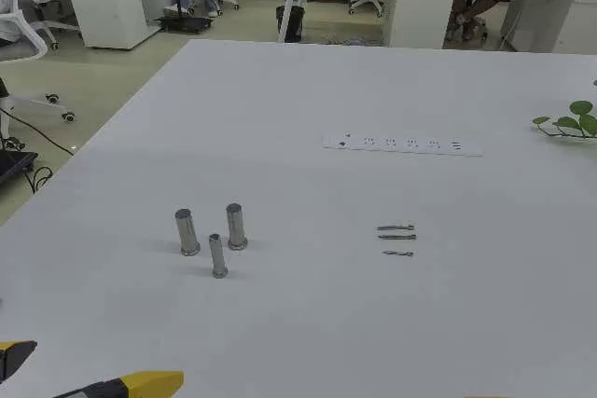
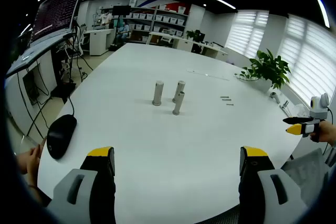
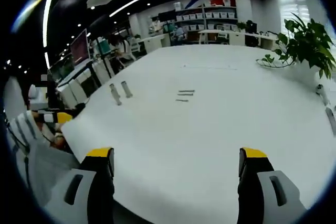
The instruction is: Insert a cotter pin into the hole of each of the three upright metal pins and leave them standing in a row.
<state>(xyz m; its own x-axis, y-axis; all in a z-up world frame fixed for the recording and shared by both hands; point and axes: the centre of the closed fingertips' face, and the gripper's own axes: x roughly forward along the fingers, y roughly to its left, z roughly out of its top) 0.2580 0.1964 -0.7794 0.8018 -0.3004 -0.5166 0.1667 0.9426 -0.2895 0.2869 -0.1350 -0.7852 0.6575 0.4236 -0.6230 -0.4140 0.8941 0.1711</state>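
"Where's the hardware?"

"Take the white power strip (image 1: 401,144) as your mark. The three cotter pins (image 1: 397,237) lie flat on the person's side of it, below its middle. They sit one behind another, each with its long axis running along the strip. The three metal pins (image 1: 218,256) stand upright on that same side, out past the strip's left end. They're bunched in a triangle rather than a row, and none of them touch."

"And the grippers?"

"Both are held off the table's near edge, well apart from the strip. The left gripper (image 2: 177,153) has its jaws spread wide with nothing between them, and the right gripper (image 3: 176,153) is the same."

"Which one goes for what?"

"I'd say the right one takes the cotter pins. In its view they're almost dead ahead, a touch left, with the metal pins further left again. The left gripper looks straight at the upright ones, so it seems nearer to those. The cotter pins lie broadside to the person, so I'd guess the jaws must close across a thin shaft, low against the top."

"And the surface?"

"A plain white table (image 1: 298,342), smooth and matte. Picking thin wire off it looks fiddly. There's a leafy plant (image 1: 569,123) past the strip's right end, and a dark mouse (image 2: 62,135) far off from the strip near the left edge. Beyond the strip it's open office, with desks, chairs and blinds on the windows."
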